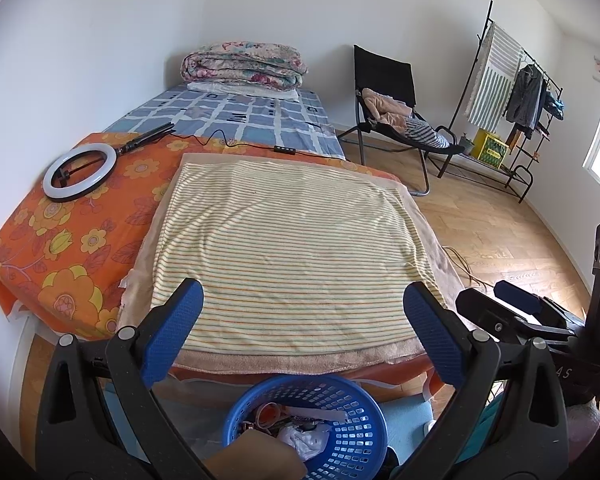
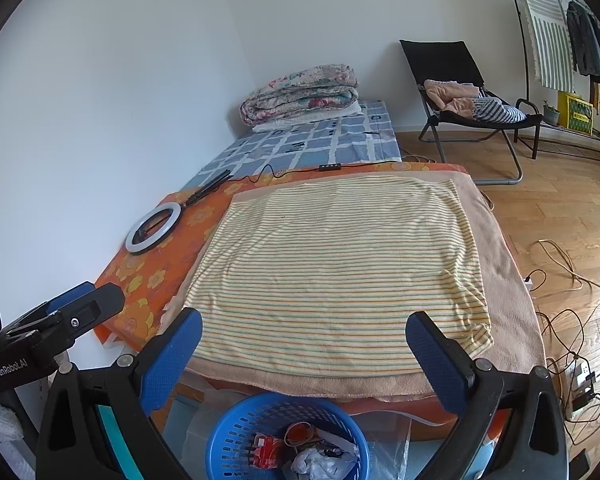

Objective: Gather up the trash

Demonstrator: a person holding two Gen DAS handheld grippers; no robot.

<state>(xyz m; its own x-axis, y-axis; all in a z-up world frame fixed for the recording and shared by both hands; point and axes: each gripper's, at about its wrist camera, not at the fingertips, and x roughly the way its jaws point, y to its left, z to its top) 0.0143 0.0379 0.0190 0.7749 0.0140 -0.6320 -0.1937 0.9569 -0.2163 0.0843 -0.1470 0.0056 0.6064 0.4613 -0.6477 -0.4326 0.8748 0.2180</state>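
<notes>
We hold both grippers side by side above the near end of the bed, level and pointing along it toward the far wall. The left gripper (image 1: 303,322) has its blue-padded fingers spread wide with nothing between them; the right gripper (image 2: 304,346) is spread just as wide and is also empty. In the left wrist view the right gripper shows at the right edge, and in the right wrist view the left one shows at the left edge, so the two are near each other but apart.

Below and between our fingers, just off the near edge of the bed, stands the round blue perforated plastic basket (image 1: 356,436) (image 2: 228,440). The trash lies inside it: crumpled white plastic (image 2: 314,462), a red wrapper (image 2: 266,450) and a brown cardboard piece (image 1: 256,456).

The yellow striped towel (image 1: 288,248) (image 2: 336,272) covers the near end of the bed and lies bare. A white ring light (image 1: 80,174) sits at the bed's left edge by the wall. To the right, open wooden floor (image 2: 560,208) carries loose cables (image 2: 568,320) near the bed's right edge.
</notes>
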